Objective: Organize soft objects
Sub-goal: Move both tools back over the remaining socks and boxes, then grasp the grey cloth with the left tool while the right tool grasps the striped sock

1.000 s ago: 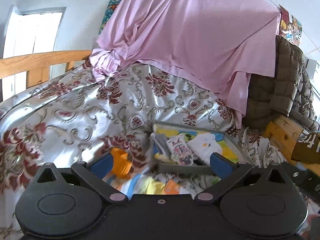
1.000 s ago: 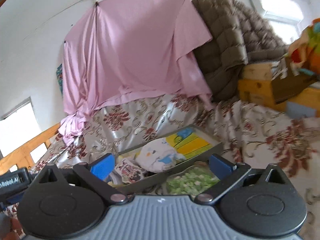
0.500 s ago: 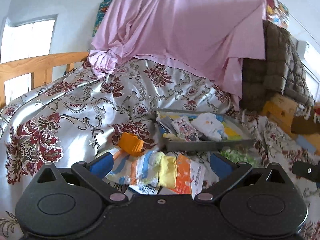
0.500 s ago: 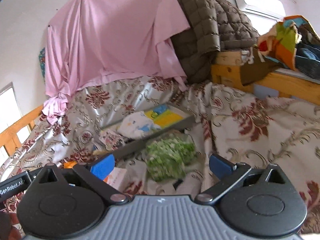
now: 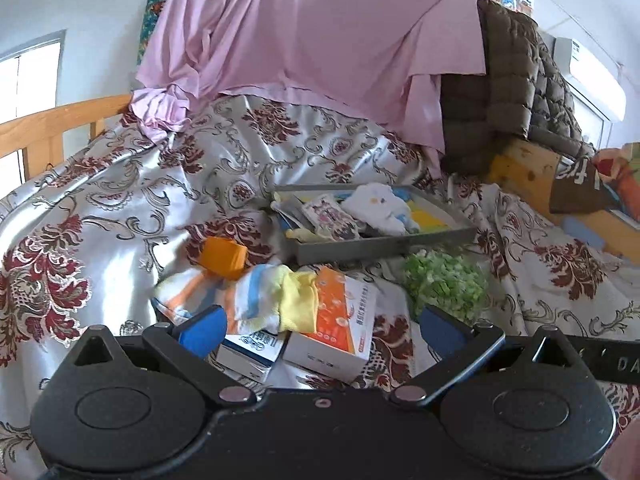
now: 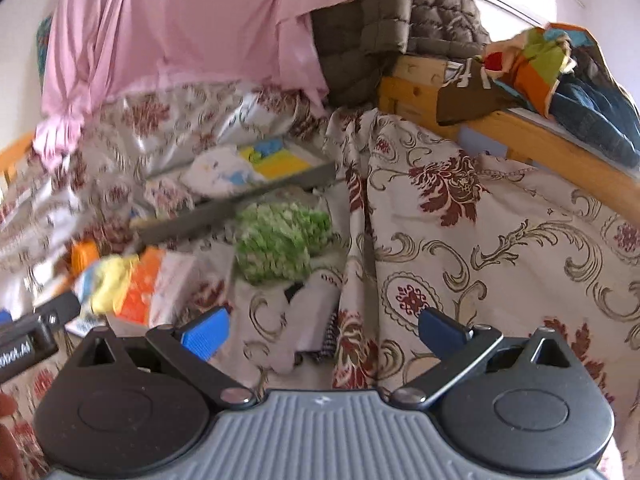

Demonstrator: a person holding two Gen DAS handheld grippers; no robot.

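Observation:
A grey tray (image 5: pixel 384 243) lies on the floral bedspread (image 5: pixel 120 208) and holds a white printed cloth (image 5: pixel 380 204) and a patterned sock (image 5: pixel 330 218). In front of it lie striped and yellow socks (image 5: pixel 264 296), an orange block (image 5: pixel 222 258) and a green fuzzy cloth (image 5: pixel 444 284). My left gripper (image 5: pixel 320 330) is open just short of the socks, holding nothing. My right gripper (image 6: pixel 324 330) is open above a grey-white sock (image 6: pixel 308 320) in a fold of the spread, with the green cloth (image 6: pixel 280 240) and tray (image 6: pixel 240 208) beyond it.
Two cardboard boxes, one orange and white (image 5: pixel 340 320) and one blue and white (image 5: pixel 256 350), lie under the socks. A pink sheet (image 5: pixel 312 40) and a brown quilted jacket (image 5: pixel 516 80) hang behind. A wooden bed frame (image 6: pixel 520 136) with piled clothes runs along the right.
Both grippers have pulled back from the tray and tilted down, so the socks, boxes and green cloth have come into view. The right view has swung rightward. Both stay open.

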